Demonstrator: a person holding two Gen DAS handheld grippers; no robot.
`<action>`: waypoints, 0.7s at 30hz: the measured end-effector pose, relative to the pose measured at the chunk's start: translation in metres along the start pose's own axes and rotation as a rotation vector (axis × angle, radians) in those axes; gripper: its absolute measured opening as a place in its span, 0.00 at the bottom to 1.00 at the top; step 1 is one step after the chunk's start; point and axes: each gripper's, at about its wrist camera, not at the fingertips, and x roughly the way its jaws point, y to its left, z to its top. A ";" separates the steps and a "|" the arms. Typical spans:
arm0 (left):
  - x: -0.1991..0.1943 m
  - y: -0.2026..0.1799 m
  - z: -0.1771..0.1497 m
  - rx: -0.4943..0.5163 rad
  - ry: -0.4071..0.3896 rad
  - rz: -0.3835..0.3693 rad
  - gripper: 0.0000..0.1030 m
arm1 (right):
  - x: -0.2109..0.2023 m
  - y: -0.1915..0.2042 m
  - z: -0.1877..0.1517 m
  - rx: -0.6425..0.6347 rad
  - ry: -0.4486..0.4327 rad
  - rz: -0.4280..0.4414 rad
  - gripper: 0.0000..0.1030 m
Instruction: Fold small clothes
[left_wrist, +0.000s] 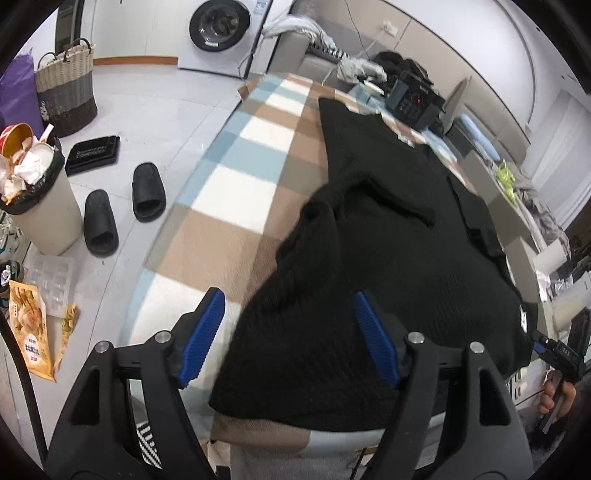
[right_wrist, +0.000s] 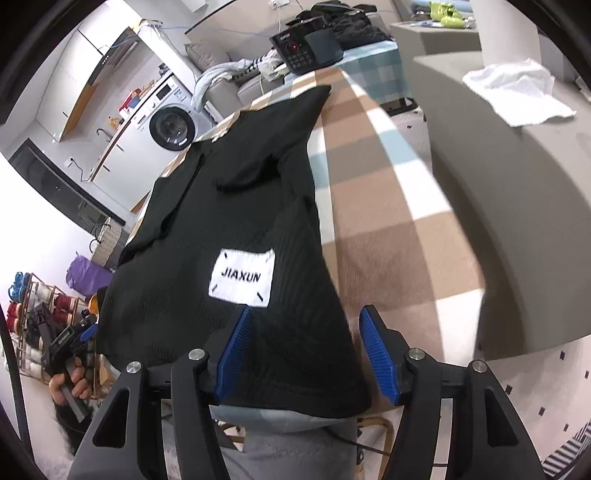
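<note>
Black garment spread on the checked blanket, both grippers released.

Its near hem hides the table edge; left gripper and right gripper gape over it, gripping nothing; white label shows.

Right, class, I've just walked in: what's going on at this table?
A person is folding a black top spread on a checked blanket. The left hand-held gripper and the right hand-held gripper are both open at the near hem, gripping nothing. One sleeve already lies folded in.
</note>
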 end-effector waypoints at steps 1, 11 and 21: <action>0.003 -0.003 -0.003 0.010 0.012 0.001 0.69 | 0.002 0.000 -0.001 -0.001 0.007 0.004 0.60; 0.030 -0.010 -0.002 0.004 0.022 0.067 0.66 | 0.006 0.000 -0.007 -0.017 0.039 -0.003 0.60; 0.019 -0.022 0.000 0.006 -0.042 -0.007 0.09 | -0.005 0.024 -0.018 -0.194 -0.004 -0.074 0.11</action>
